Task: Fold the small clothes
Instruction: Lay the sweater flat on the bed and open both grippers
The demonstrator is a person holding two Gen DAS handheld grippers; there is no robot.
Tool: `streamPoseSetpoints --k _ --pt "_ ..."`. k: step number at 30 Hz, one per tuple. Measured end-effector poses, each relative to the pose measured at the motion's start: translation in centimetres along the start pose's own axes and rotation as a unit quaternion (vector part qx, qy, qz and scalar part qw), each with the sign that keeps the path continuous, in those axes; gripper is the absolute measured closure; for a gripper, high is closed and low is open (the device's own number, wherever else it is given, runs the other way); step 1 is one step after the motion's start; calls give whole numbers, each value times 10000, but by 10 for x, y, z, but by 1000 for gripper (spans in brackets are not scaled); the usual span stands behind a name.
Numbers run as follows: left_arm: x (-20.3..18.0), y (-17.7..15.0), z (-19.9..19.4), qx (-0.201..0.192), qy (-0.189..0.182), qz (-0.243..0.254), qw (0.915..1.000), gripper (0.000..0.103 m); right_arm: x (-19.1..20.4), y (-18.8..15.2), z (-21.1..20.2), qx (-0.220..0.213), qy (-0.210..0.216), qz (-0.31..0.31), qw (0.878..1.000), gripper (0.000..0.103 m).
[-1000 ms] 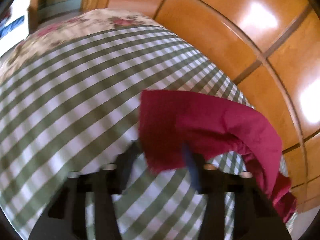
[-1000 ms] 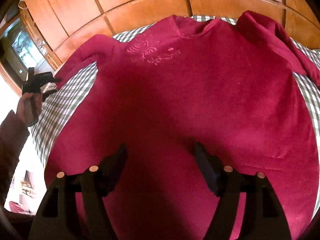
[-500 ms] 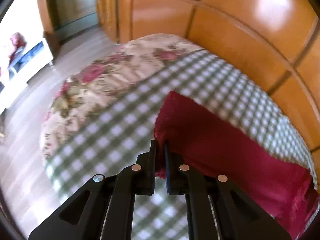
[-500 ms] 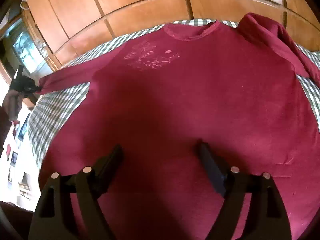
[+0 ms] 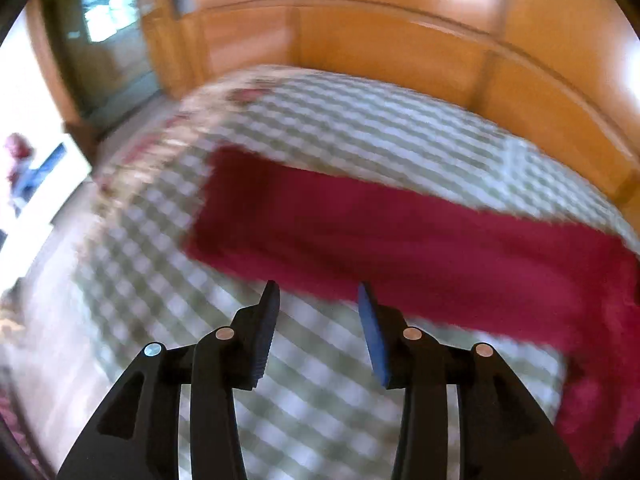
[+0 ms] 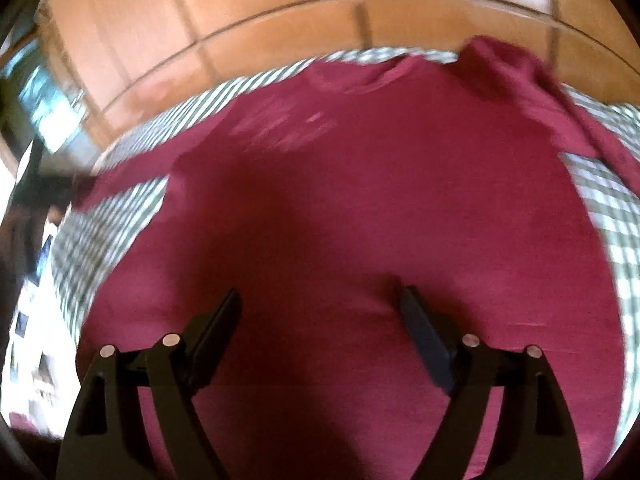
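Observation:
A dark red long-sleeved top (image 6: 360, 208) lies spread face up on a green-and-white checked bed sheet (image 5: 328, 128). Its left sleeve (image 5: 360, 232) lies stretched out flat across the sheet in the left wrist view. My left gripper (image 5: 318, 292) hovers just short of the sleeve's near edge; its jaws are opening and nothing is between them. My right gripper (image 6: 320, 300) stands wide open above the lower middle of the top's body, holding nothing. The right sleeve (image 6: 532, 80) is bunched at the far right by the collar.
A wooden panelled headboard (image 6: 280, 20) runs along the far side of the bed. A floral bed cover (image 5: 240, 96) shows at the bed's left corner, beyond it floor and a door (image 5: 112, 32). A person's arm (image 6: 24, 208) shows at the left edge of the right wrist view.
The left gripper pulled the sleeve out straight, then let go of its cuff and drew back and up; the sleeve now lies flat. The right gripper stayed open over the top, shifting slightly.

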State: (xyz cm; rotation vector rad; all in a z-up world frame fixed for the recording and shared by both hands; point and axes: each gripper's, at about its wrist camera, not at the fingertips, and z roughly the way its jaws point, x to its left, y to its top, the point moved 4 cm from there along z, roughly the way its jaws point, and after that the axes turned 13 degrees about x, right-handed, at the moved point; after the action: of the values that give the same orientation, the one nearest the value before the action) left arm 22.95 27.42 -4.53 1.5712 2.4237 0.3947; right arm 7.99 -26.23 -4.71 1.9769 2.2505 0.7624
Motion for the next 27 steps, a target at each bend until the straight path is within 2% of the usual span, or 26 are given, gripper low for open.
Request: streamPoseSetpoints --k 2,4,6,8,10,11,12,13,14,16,17,18,23,25,27 --pt "-30 -28 -8 154 -685 320 9970 64 -28 1 -18 -178 -282 305 9990 22" --pt "-71 -69 -13 470 -1595 864 9823 61 -58 -5 -35 -276 -614 571 9961 22" --pt "-97 -101 -18 621 -1953 1282 9703 53 -84 -16 -47 -267 -862 784 9928 22" --pt "-115 -131 -19 832 -2221 1603 9581 53 -107 -31 -53 -113 -1064 940 9898 22" --pt "-129 -163 -18 1162 -2567 1818 9421 53 -123 -48 -54 62 -1188 1067 9871 22" --pt "-132 -175 -17 1261 -2637 1859 9381 53 -129 -59 -52 218 -1147 1116 9869 22" --pt "-133 -187 -17 1325 -2653 1876 9364 53 -131 -68 -51 331 -1087 1128 9871 28" --pt "-133 -198 -17 1322 -2624 1888 9370 53 -130 -77 -51 398 -1057 1083 9877 40" --pt "-134 -204 -18 1300 -2604 1909 9375 54 -127 -81 -52 379 -1063 1020 9884 44" --pt "-139 -220 -24 1336 -2654 2054 9325 85 -117 -86 -52 450 -843 855 9917 71" --pt "-141 -223 -25 1342 -2651 2116 9311 88 -113 -85 -52 464 -812 797 9924 79" --pt "-143 -225 -28 1260 -2595 2174 9325 91 -107 -85 -52 485 -806 695 9931 94" --pt "-132 -221 -32 1116 -2320 2231 9402 93 -96 -90 -73 357 -607 439 9966 95" --pt "-123 -222 -29 1124 -2096 2356 9423 92 -98 -100 -74 495 -487 370 9969 95" --pt "-123 -221 -25 1123 -1910 2366 9460 88 -97 -106 -65 676 -520 326 9958 95"
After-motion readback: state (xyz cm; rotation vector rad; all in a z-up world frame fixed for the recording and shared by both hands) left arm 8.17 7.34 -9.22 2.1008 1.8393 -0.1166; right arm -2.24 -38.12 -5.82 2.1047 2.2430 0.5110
